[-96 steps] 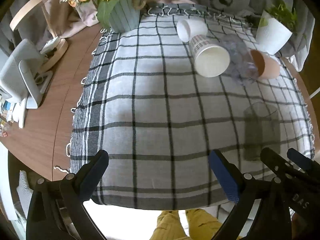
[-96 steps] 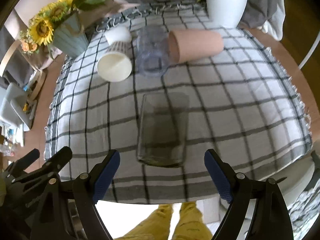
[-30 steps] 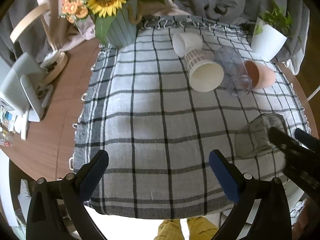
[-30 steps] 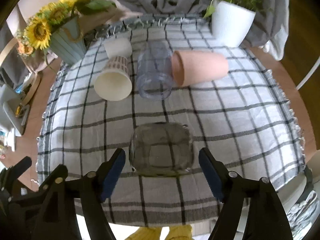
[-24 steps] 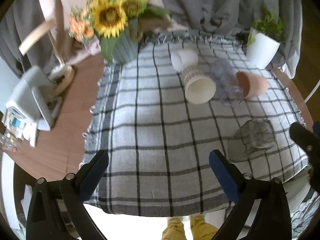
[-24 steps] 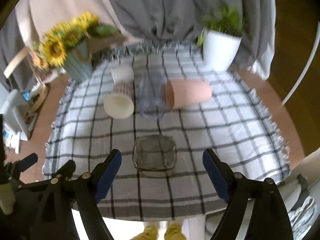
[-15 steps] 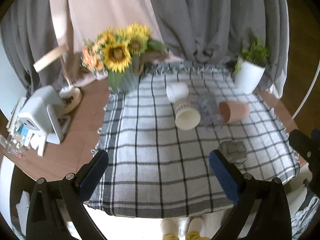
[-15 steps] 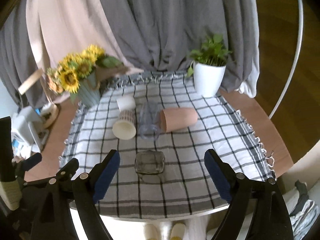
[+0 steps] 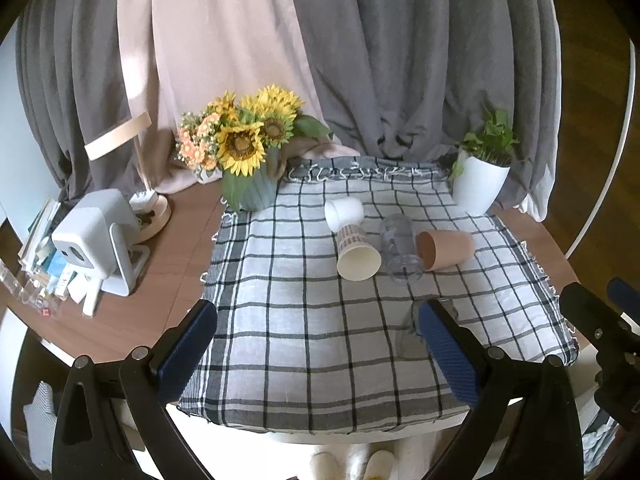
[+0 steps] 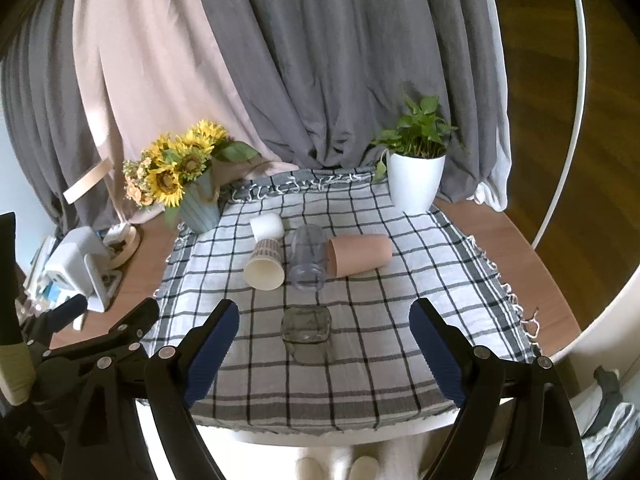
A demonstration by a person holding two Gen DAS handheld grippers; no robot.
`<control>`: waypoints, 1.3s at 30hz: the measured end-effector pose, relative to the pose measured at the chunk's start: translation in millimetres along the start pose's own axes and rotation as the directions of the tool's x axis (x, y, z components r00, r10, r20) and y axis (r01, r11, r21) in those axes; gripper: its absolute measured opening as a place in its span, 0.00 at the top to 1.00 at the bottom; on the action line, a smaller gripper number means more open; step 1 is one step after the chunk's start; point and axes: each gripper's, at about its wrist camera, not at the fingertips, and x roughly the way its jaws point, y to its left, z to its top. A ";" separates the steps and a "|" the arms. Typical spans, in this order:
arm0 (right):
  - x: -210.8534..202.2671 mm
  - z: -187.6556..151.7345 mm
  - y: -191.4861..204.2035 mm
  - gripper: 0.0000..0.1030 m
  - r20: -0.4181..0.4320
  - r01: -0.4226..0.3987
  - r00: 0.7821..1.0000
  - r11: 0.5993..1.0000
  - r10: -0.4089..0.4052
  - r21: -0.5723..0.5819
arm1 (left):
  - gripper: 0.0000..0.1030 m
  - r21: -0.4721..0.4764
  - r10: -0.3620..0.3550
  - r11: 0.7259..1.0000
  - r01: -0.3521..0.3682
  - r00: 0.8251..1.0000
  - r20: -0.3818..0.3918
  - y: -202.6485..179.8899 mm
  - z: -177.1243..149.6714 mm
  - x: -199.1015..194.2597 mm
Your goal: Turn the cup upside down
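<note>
A clear square glass cup (image 10: 306, 330) stands on end on the checked cloth (image 10: 376, 320), near the table's front. In the left wrist view it (image 9: 410, 338) is partly hidden behind my left gripper's right finger. My right gripper (image 10: 324, 354) is open and empty, pulled back from the table, with the glass in line between its fingers. My left gripper (image 9: 316, 350) is open and empty, also back from the table edge. Several other cups lie on their sides behind: a white cup (image 10: 267, 225), a patterned paper cup (image 10: 265, 265), a clear plastic cup (image 10: 307, 257) and a terracotta cup (image 10: 359, 255).
A sunflower vase (image 10: 198, 200) stands at the back left and a white plant pot (image 10: 415, 182) at the back right. A white device (image 9: 98, 236) and clutter sit on the bare wood at left. Curtains hang behind the round table (image 10: 532, 264).
The glass cup went from lying on its side to standing on end. Both grippers have pulled up and back from the table, so the whole table now shows.
</note>
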 end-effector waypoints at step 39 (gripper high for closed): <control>-8.3 4.8 -6.0 0.15 0.029 0.012 0.999 1.000 -0.012 0.012 | 0.00 0.020 -0.013 1.000 0.013 0.999 0.039 -7.7 7.2 -10.4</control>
